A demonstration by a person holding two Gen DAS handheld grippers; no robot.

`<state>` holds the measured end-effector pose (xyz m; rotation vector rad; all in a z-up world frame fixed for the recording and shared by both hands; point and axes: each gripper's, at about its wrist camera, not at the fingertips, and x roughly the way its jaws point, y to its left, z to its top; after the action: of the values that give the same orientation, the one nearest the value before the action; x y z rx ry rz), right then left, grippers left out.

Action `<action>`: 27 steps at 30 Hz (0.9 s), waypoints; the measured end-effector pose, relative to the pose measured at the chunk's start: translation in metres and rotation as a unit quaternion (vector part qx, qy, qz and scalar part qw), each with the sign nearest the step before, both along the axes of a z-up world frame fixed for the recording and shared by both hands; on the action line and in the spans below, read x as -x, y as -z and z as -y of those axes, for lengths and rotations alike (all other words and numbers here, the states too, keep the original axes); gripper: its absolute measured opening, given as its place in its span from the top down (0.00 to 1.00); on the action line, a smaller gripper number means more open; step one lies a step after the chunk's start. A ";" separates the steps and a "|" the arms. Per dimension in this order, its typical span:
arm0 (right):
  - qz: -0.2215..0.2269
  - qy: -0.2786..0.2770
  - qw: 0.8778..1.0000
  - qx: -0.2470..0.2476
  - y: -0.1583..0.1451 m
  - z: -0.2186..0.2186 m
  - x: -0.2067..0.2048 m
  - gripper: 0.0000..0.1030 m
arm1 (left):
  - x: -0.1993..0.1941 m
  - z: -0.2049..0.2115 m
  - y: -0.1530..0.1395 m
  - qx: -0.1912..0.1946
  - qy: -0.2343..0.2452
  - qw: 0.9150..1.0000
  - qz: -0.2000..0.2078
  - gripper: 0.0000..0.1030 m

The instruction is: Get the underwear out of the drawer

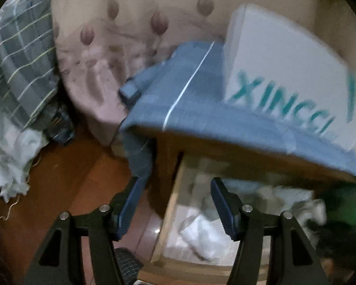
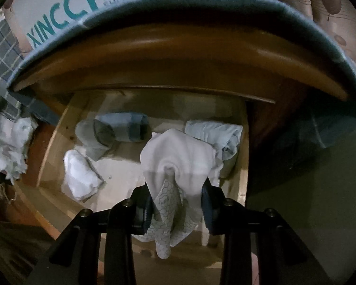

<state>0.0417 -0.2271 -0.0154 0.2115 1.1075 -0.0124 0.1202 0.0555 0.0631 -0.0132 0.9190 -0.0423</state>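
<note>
An open wooden drawer [image 2: 47, 142] holds several folded pieces of underwear. My right gripper [image 2: 176, 190] is shut on a white piece of underwear [image 2: 178, 156] with a lace-patterned part hanging down, held just above the drawer's bottom. A grey-blue folded piece [image 2: 121, 128], a pale blue piece [image 2: 216, 133] and a white folded piece [image 2: 80, 178] lie in the drawer. In the left wrist view my left gripper [image 1: 175, 185] stands open and empty over the drawer's left wall [image 1: 170, 209], with white cloth [image 1: 201, 235] blurred below.
A white shoe box [image 1: 284, 64] lettered in teal rests on a blue cloth [image 1: 178, 87] covering the cabinet top. A checked grey pillow [image 1: 21, 59] and white fabric [image 1: 7, 156] lie left, above the brown floor [image 1: 71, 178]. A floral bedsheet [image 1: 102, 54] hangs behind.
</note>
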 end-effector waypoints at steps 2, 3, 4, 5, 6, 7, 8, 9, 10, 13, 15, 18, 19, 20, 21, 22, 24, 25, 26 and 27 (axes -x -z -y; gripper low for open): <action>0.004 0.007 1.000 -0.007 -0.005 0.003 0.002 0.71 | -0.002 -0.002 0.019 0.004 0.007 1.000 -0.023 0.40; 0.008 0.010 1.000 -0.014 -0.009 0.006 0.003 0.72 | -0.002 -0.003 0.026 0.004 0.002 0.999 -0.035 0.40; 0.005 0.010 1.000 -0.018 -0.012 0.008 0.002 0.74 | -0.004 -0.006 0.031 0.007 -0.004 0.999 -0.050 0.40; 0.003 0.010 1.000 -0.019 -0.015 0.009 0.002 0.76 | -0.007 -0.008 0.035 0.023 -0.002 0.998 -0.057 0.40; 0.003 0.012 1.000 -0.025 -0.020 0.011 0.002 0.83 | -0.010 -0.010 0.037 0.032 -0.005 0.997 -0.063 0.40; 0.002 0.013 1.000 -0.027 -0.022 0.011 0.002 0.84 | -0.013 -0.013 0.039 0.041 -0.014 0.997 -0.071 0.40; -0.011 0.017 1.000 -0.011 -0.022 0.009 0.000 0.85 | -0.014 -0.015 0.040 0.052 -0.019 0.996 -0.074 0.40; -0.022 0.017 1.000 -0.003 -0.020 0.007 -0.002 0.86 | -0.015 -0.016 0.041 0.061 -0.020 0.995 -0.077 0.40; -0.033 0.009 0.999 -0.005 -0.015 0.004 -0.005 0.88 | -0.015 -0.019 0.043 0.071 -0.028 0.993 -0.085 0.40; -0.088 -0.028 0.996 0.014 0.011 -0.013 -0.020 0.83 | -0.016 -0.022 0.048 0.081 -0.030 0.991 -0.100 0.40; -0.118 -0.060 0.991 0.033 0.027 -0.025 -0.029 0.56 | -0.015 -0.023 0.047 0.074 -0.031 0.992 -0.098 0.40; -0.143 -0.115 0.977 0.107 0.045 -0.043 -0.042 0.34 | -0.018 -0.027 0.050 0.077 -0.037 0.991 -0.104 0.40; -0.149 -0.127 0.973 0.121 0.049 -0.047 -0.046 0.30 | -0.019 -0.027 0.052 0.082 -0.041 0.990 -0.111 0.40; -0.154 -0.136 0.970 0.130 0.053 -0.050 -0.050 0.25 | -0.020 -0.028 0.053 0.091 -0.043 0.988 -0.118 0.40; -0.139 -0.145 0.968 0.152 0.054 -0.055 -0.051 0.18 | -0.021 -0.029 0.055 0.098 -0.044 0.987 -0.123 0.40; -0.133 -0.165 0.962 0.173 0.057 -0.062 -0.052 0.13 | -0.022 -0.029 0.055 0.100 -0.045 0.986 -0.126 0.40; -0.144 -0.203 0.952 0.177 0.065 -0.072 -0.054 0.13 | -0.022 -0.028 0.057 0.105 -0.043 0.985 -0.132 0.40; -0.151 -0.210 0.951 0.170 0.069 -0.075 -0.055 0.13 | -0.023 -0.027 0.057 0.107 -0.040 0.984 -0.136 0.40; -0.150 -0.209 0.951 0.174 0.071 -0.076 -0.057 0.13 | -0.023 -0.026 0.058 0.109 -0.038 0.984 -0.137 0.40; -0.150 -0.210 0.949 0.184 0.074 -0.077 -0.059 0.13 | -0.023 -0.025 0.058 0.109 -0.036 0.984 -0.139 0.40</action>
<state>0.1008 -0.1503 -0.0891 -0.3748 1.4132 0.1321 0.1429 0.0809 0.0049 -0.2621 1.1881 -0.0752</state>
